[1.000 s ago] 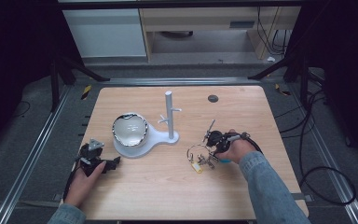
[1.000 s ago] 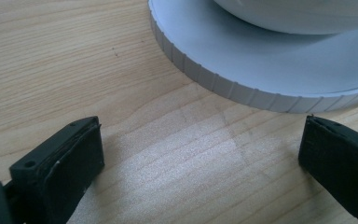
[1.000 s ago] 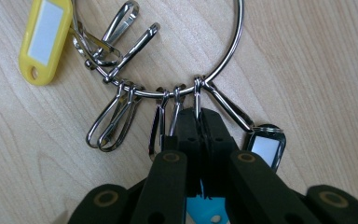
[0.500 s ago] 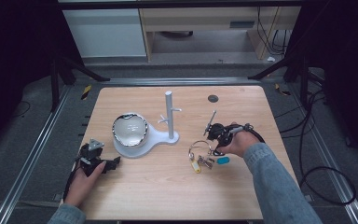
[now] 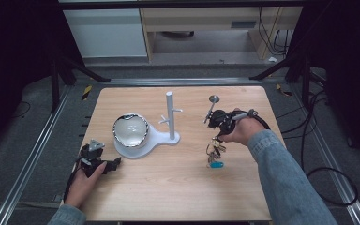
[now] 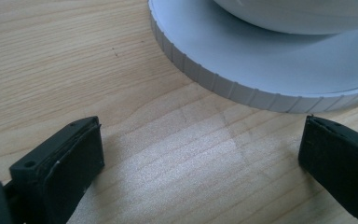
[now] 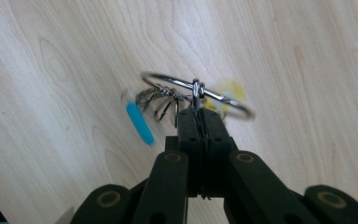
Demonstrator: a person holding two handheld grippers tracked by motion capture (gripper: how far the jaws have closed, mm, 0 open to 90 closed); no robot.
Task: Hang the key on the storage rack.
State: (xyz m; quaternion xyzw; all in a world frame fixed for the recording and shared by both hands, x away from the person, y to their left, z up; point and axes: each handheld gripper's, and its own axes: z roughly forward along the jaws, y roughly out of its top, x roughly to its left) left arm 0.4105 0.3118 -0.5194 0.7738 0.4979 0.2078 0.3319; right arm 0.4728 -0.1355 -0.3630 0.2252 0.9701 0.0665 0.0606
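Observation:
My right gripper (image 5: 219, 137) is at the table's right half, shut on a metal key ring (image 5: 214, 151) that hangs below it with several keys and a blue tag (image 5: 215, 164). In the right gripper view the jaws (image 7: 199, 116) pinch the ring (image 7: 168, 80) at its clasp. The blue tag (image 7: 140, 122) and a yellow tag (image 7: 228, 91) dangle blurred over the wood. A white stand (image 5: 170, 115) with short pegs rises from a white base that carries a shiny bowl (image 5: 130, 130). My left gripper (image 5: 115, 164) rests open at the near left, facing the base's ribbed rim (image 6: 205, 79).
A small round disc (image 5: 214, 99) lies on the wooden table (image 5: 178, 187) behind the right gripper. Dark floor, metal rails and cables surround the table. Bare wood lies between the stand and the near edge.
The right gripper has risen with the key ring, so the keys and tags now hang off the table instead of lying on it. The left gripper has stayed put.

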